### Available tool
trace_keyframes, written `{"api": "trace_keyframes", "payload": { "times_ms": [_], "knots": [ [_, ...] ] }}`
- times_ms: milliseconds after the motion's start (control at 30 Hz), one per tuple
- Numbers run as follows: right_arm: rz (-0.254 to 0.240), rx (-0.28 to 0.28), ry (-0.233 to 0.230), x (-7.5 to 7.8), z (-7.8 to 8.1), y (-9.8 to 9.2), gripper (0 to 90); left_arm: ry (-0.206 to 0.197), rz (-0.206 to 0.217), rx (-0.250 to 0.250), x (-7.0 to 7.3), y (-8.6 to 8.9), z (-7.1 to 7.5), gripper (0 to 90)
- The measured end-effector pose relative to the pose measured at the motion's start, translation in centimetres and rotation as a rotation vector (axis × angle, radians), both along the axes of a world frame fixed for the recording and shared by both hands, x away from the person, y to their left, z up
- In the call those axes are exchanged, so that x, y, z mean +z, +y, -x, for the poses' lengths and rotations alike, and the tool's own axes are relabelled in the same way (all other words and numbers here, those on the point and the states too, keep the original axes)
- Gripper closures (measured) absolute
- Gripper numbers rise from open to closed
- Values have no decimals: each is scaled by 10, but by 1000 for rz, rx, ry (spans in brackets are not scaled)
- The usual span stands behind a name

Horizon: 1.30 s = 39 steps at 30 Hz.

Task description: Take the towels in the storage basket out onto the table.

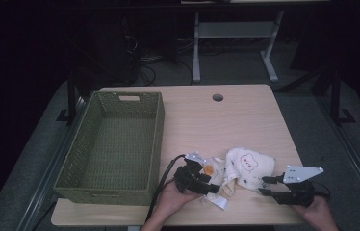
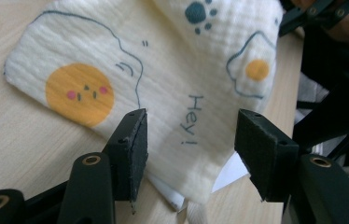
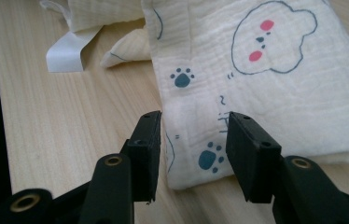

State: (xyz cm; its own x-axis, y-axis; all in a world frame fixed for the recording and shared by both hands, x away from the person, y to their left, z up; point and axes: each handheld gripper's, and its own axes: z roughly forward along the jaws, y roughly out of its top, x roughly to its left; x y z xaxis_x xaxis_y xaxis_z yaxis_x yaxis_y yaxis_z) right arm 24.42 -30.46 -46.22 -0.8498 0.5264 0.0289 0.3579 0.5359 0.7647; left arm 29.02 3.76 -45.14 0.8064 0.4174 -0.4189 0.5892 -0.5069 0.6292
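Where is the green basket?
In the high view the basket sits on the table's left side, left of the cloth.

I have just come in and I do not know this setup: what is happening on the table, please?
A person holds a tool in each hand over a cream printed cloth lying crumpled on the table. The left tool and the right tool each straddle an edge of the cloth, jaws not yet pressing it. A green basket stands empty at the left.
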Motion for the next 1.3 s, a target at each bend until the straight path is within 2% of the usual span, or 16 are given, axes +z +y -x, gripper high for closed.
{"api": "trace_keyframes", "payload": {
  "times_ms": [67,167,433,600,633,700,800,833,867,1000,1100,1200,1300],
  "knots": [
    [11,-1,2,-1,0,-1,554,-3,-21,-25,-1,0,0,426],
    [21,0,5,-3,0,0,556,6,-27,-40,-3,0,0,420],
    [44,-17,29,-8,-1,-2,564,-12,-83,-69,-8,-4,2,446],
    [58,-21,30,-10,-2,-2,570,-60,-128,-95,-7,-7,5,498],
    [58,-22,30,-10,-2,-2,573,-78,-123,-94,-6,-7,6,504],
    [61,-22,27,-11,-1,-2,576,-72,-87,-90,-2,-6,7,502],
    [62,-25,22,-11,-1,-2,583,-77,-74,-110,0,-7,8,502],
    [64,-22,17,-11,-1,-2,585,-79,-88,-125,-2,-9,9,503],
    [64,-22,17,-11,-1,-2,585,-79,-88,-125,-2,-9,9,504],
    [76,-27,14,-11,0,0,595,-89,-132,-140,-7,-13,10,509],
    [76,-24,8,-11,0,0,612,-97,-131,-143,-8,-13,12,518],
    [76,-26,11,-11,1,0,639,-152,-156,-160,-8,-15,15,539],
    [78,-26,9,-11,2,1,659,-257,-205,-182,-7,-19,23,591]
  ]
}}
